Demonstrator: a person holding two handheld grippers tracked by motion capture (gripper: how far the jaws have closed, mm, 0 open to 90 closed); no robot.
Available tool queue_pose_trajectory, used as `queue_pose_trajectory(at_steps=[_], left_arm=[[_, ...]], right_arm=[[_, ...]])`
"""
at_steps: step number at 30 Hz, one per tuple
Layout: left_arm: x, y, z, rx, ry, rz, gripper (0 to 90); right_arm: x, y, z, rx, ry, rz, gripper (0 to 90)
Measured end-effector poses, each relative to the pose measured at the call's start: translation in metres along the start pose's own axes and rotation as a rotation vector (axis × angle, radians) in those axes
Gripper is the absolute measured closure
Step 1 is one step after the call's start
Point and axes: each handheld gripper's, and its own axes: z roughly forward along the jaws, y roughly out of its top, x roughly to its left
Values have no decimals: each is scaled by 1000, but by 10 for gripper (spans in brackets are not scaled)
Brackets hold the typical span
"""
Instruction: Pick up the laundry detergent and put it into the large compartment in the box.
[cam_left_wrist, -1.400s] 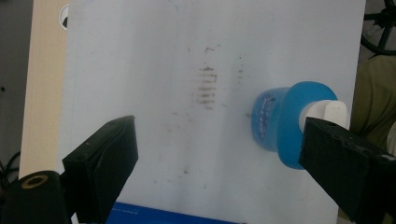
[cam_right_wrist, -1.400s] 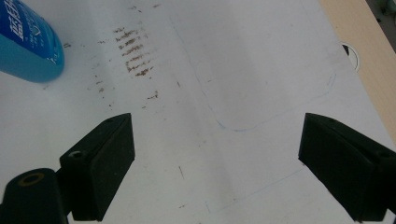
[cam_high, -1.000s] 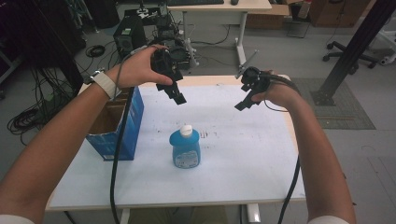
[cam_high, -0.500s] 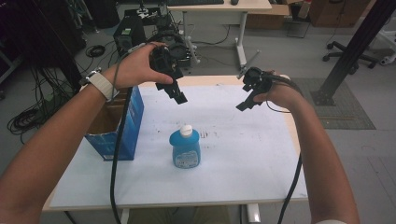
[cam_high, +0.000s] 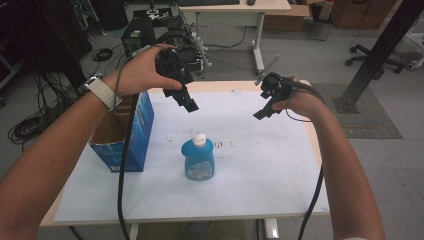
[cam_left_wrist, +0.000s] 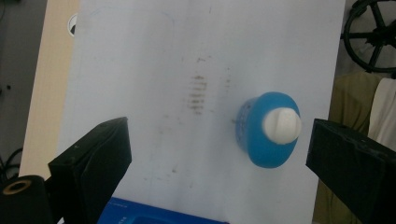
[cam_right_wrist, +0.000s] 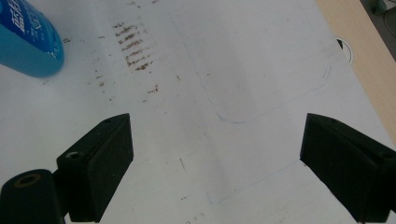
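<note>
The squat blue plastic bottle with a white cap (cam_high: 199, 159) stands upright on the white-covered worktop (cam_high: 260, 165), in the same spot as half a second ago, and serves as the landmark here. Against the earlier frames, the left claw (cam_high: 189, 103) has changed little; it hangs above and behind the bottle, just to its left, held in the person's left hand (cam_high: 142, 72). The right claw (cam_high: 262, 113) has likewise barely shifted and hovers well to the right of the bottle and behind it.

In the left gripper view the left claw's jaws stand wide apart and grip nothing, with the bottle's cap (cam_left_wrist: 281, 125) seen from above near the right-hand jaw. In the right gripper view the right claw is equally spread and empty, above bare worktop with brown smudges (cam_right_wrist: 133, 39); the bottle's base (cam_right_wrist: 29, 44) sits at the upper left.

The open blue cardboard box (cam_high: 129, 135) stands left of the bottle, apart from it. The bottle's label carries white characters too blurred to read; the box's print is also illegible.
</note>
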Motion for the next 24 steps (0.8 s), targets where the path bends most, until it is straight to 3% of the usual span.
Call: queue_pose_trajectory(at_steps=[24], left_arm=[[-22,0,3,-5,-9,44,64]], right_arm=[[1,-2,-2,-1,-1,7,92]])
